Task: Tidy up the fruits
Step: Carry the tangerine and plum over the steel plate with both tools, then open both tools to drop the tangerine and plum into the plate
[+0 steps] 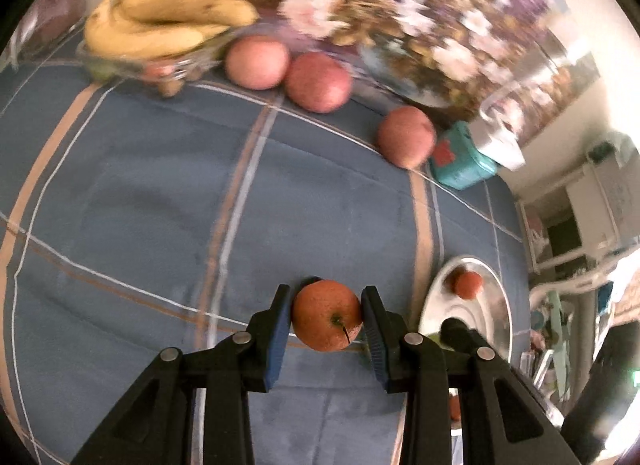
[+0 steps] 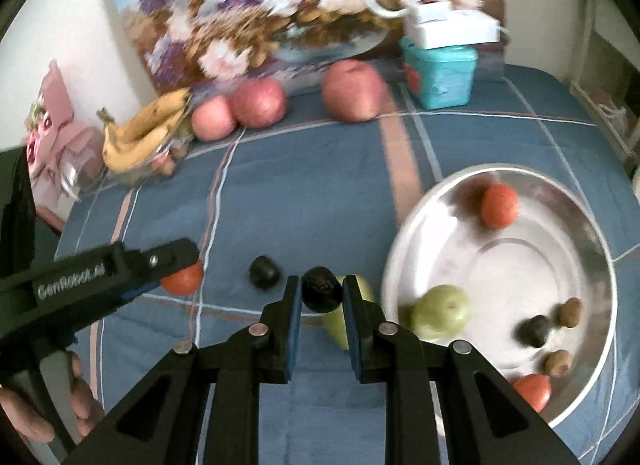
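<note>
My left gripper is shut on a small orange-red fruit with a stem, held above the blue checked cloth. From the right wrist view this gripper comes in from the left with the same fruit. Between the blue pads of my right gripper, which is shut, sits a small black fruit. A silver plate lies to its right, holding a green pear, two red fruits, a dark fruit and two brown ones. Another black fruit lies on the cloth, and a green pear under the right gripper.
Three large pink apples sit along the back by a flower picture. Bananas rest on a glass bowl at the back left. A teal box with a white box on top stands at the back right. A hand holds the left gripper.
</note>
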Demonstrator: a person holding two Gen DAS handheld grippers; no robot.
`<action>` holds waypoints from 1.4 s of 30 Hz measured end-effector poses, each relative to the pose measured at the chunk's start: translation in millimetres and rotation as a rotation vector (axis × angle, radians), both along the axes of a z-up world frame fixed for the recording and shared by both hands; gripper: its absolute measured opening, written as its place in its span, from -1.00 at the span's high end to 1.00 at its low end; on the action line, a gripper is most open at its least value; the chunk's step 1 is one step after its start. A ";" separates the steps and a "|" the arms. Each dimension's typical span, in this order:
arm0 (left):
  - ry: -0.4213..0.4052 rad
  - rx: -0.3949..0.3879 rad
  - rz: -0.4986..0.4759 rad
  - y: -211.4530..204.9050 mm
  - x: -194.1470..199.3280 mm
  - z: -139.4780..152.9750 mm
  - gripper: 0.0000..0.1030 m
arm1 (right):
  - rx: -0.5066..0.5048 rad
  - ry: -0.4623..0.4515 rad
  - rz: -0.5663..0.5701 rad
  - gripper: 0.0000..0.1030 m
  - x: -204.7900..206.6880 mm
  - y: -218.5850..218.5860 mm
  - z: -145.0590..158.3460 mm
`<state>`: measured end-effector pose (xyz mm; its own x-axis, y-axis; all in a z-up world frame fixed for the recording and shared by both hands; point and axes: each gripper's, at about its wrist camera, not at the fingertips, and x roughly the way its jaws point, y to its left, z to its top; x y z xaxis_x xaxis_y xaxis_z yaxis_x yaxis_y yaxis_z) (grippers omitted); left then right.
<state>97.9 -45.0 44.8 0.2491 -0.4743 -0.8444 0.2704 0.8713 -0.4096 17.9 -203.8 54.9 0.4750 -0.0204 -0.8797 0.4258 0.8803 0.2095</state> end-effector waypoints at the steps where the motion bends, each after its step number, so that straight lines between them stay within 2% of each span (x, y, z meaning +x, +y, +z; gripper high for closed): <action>1: -0.012 0.010 -0.019 -6.6 -4.1 2.0 0.27 | -0.007 -0.001 -0.025 0.59 -3.9 -8.6 2.2; 8: -0.055 0.050 -0.196 -67.1 -44.1 4.8 0.27 | -0.038 0.068 -0.277 0.59 -47.2 -76.0 -3.6; 13: -0.068 0.081 -0.289 -97.0 -67.2 0.2 0.27 | -0.034 0.076 -0.380 0.58 -73.4 -100.1 -10.4; 17: -0.064 0.099 -0.346 -113.1 -79.6 -5.3 0.27 | -0.026 0.072 -0.413 0.58 -81.7 -106.9 -13.1; 23: -0.032 0.121 -0.374 -123.1 -88.1 -16.5 0.24 | -0.016 0.073 -0.406 0.57 -80.1 -106.9 -15.1; 26: -0.019 0.121 -0.377 -122.1 -88.7 -19.1 0.21 | -0.015 0.071 -0.399 0.57 -79.5 -106.1 -15.0; 29: -0.014 0.110 -0.370 -121.4 -87.2 -19.2 0.03 | -0.004 0.069 -0.393 0.57 -78.6 -105.5 -16.5; 36: -0.001 0.104 -0.352 -116.4 -82.8 -19.0 0.00 | 0.001 0.065 -0.388 0.55 -77.7 -105.4 -16.6; 38: 0.004 0.104 -0.343 -114.8 -80.9 -19.3 -0.05 | 0.000 0.066 -0.388 0.48 -77.6 -105.3 -16.7; 40: 0.006 0.103 -0.334 -113.2 -79.0 -19.4 -0.09 | -0.002 0.068 -0.392 0.04 -77.5 -105.5 -16.8; 42: 0.006 0.104 -0.324 -111.5 -77.2 -19.5 -0.13 | -0.003 0.065 -0.394 -0.02 -77.2 -105.6 -16.5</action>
<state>20.7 -156.6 25.4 0.0943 -0.4395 -0.8933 0.5379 0.7775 -0.3257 -59.3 -309.3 38.4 0.3737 -0.1924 -0.9074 0.7430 0.6477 0.1687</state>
